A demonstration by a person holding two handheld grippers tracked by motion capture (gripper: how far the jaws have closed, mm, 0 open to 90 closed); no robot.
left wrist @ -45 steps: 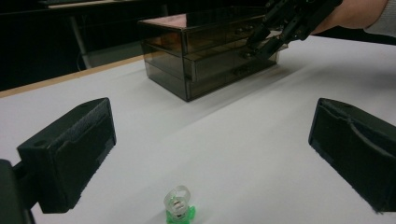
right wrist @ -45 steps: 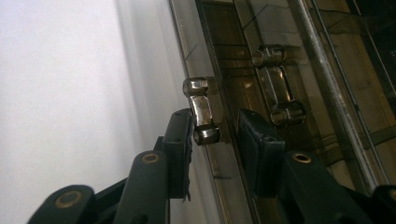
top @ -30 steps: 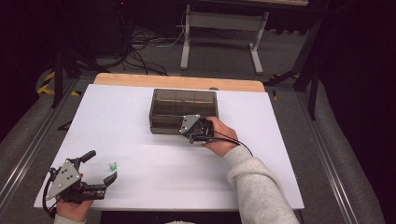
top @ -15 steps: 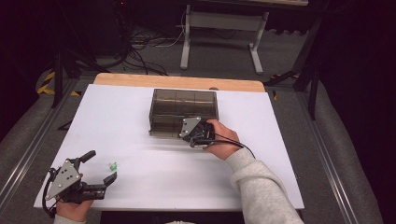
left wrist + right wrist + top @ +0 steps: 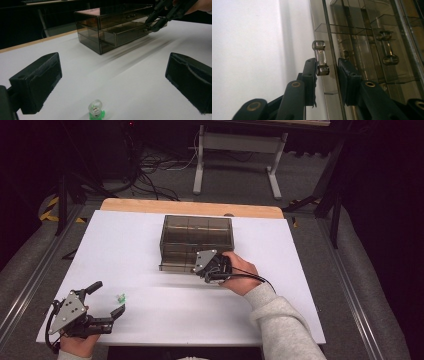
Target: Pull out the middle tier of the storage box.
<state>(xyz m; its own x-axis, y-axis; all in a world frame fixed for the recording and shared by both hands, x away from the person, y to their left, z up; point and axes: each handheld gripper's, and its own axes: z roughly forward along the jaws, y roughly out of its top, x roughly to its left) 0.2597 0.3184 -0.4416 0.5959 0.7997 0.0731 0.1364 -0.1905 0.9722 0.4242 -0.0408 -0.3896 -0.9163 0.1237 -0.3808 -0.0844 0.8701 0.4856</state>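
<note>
Smoky translucent plastic drawer cabinet [image 5: 196, 240] sits at twelve o'clock on the white worktop [image 5: 125, 245] in the high view, with the right tool [image 5: 204, 268] at its lower front.

Left gripper view: the left tool [image 5: 115, 82] gapes wide, holding nothing, a small green-based clear ring [image 5: 95, 111] at six o'clock.

Right gripper view: jaws bracket the clear bar-shaped drawer handle [image 5: 321, 58], not visibly clamped. Squeeze squarely, then pull straight outward.

drawer box [image 5: 196, 236] centre frame on table [image 5: 125, 245] | right gripper [image 5: 202, 268] at box's lower front edge | ring [image 5: 120, 297] lower left | left gripper [image 5: 107, 300] around ring, bottom-left corner
</note>
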